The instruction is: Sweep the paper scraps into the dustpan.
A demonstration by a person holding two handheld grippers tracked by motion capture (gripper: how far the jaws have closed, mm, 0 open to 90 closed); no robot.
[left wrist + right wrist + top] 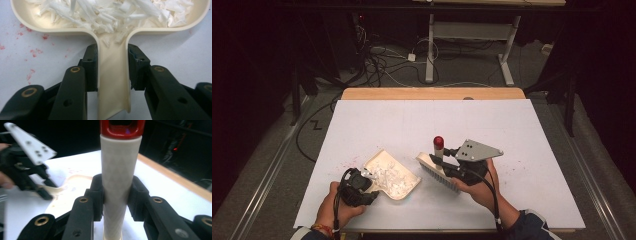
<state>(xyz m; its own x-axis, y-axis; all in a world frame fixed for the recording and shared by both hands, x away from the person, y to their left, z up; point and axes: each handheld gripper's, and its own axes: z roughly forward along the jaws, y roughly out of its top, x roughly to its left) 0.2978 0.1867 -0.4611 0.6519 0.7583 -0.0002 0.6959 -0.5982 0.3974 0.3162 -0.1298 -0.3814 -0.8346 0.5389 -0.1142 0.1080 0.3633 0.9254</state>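
While the high view looks down on a white-covered table (377,120), the left gripper (371,196) sits at the near left edge, held in a hand (337,206), its jaws clamped on the handle of a cream dustpan (392,175). Dustpan lies flat on the table, mouth pointing away toward upper right, with a heap of white shredded scraps (388,177) in its tray. Just to its right, the right gripper (443,165) holds a hand brush (438,167): pale bristle head low and angled near the dustpan's right corner, red-capped handle standing up. Grey three-cornered plate (477,150) tops this gripper. Faint pink specks on the table beside the dustpan.

Left gripper view: both black pads (91,67) press the sides of the dustpan handle (113,82), which runs between them toward the tray. White scraps (105,12) crowd the tray and spill a little into the handle's channel. Pink flecks (32,51) dot the table at left.

Right gripper view: jaws closed on the brush handle (120,182), a whitish textured shaft with a red end cap (122,128) at top. Beyond, at left, the other gripper (41,191) and the dustpan (75,182) show, blurred.
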